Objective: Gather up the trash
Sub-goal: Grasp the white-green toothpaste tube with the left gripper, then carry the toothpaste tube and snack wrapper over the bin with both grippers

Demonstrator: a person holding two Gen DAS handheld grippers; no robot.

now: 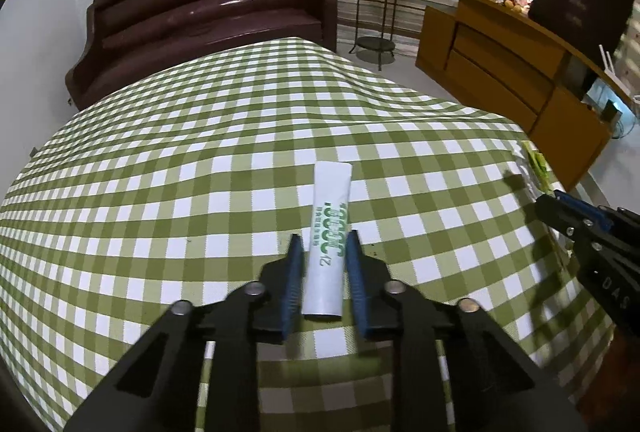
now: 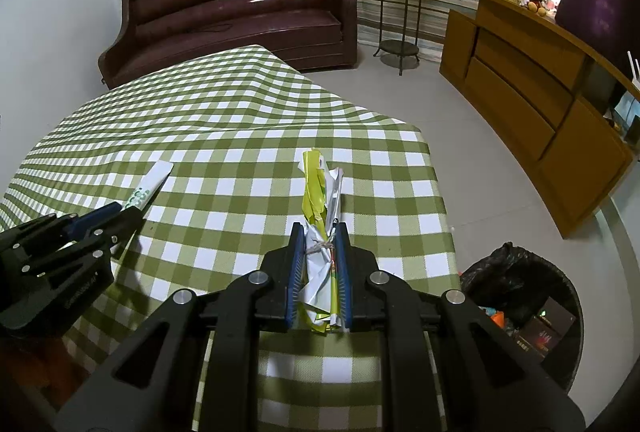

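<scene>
A white tube with green print [image 1: 330, 199] lies on the green checked tablecloth [image 1: 180, 159]. My left gripper [image 1: 324, 238] is shut on the tube's near half, one blue pad on each side. In the right wrist view the same tube [image 2: 154, 179] sticks out beyond the left gripper [image 2: 120, 211] at the left. My right gripper [image 2: 320, 228] is shut on a crumpled yellow and white wrapper [image 2: 320, 183], which rests on the cloth near the table's right edge. From the left wrist view, the right gripper [image 1: 560, 203] shows at the far right.
A round bin lined with a black bag [image 2: 508, 272], with some packaging inside, stands on the floor right of the table. A dark brown sofa [image 1: 208, 11] is beyond the table's far end. A wooden cabinet [image 2: 532, 99] and a metal plant stand [image 2: 400, 3] are at the right.
</scene>
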